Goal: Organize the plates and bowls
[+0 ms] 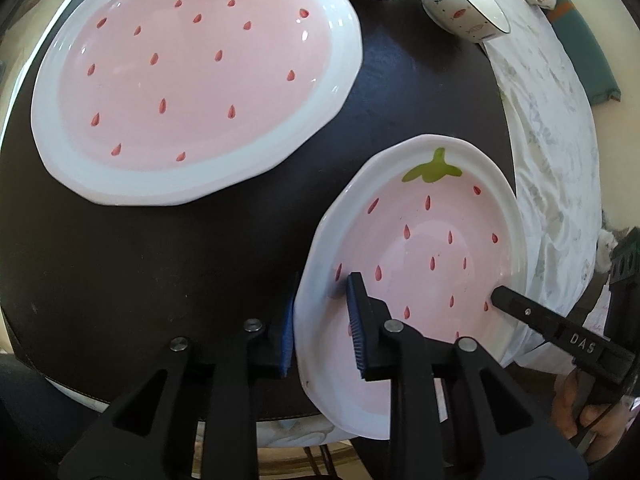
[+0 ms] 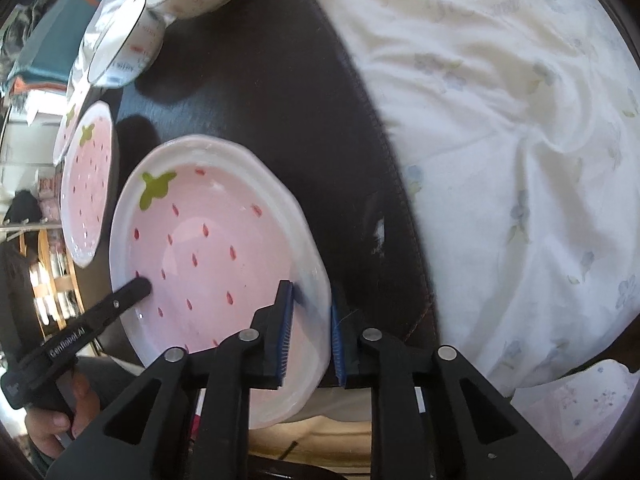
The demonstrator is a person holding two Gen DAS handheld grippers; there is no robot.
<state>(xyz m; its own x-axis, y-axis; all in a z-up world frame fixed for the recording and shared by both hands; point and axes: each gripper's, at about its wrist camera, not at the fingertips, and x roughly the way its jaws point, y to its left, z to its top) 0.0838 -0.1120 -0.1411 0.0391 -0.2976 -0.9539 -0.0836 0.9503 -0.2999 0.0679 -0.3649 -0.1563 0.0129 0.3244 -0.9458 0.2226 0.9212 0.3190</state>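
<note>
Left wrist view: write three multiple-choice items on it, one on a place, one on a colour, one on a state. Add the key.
1. The bowls stand:
A. on the floor
B. at the far side of the dark mat
C. in a gripper

2. The leaf painted on the small plate is:
A. blue
B. black
C. green

3. Between each gripper's fingers is:
A. the small plate's rim
B. a bowl
C. nothing

Key: B, they show at the mat's far edge; C, the leaf is green above pink; A, the left gripper and right gripper both straddle that rim.
</note>
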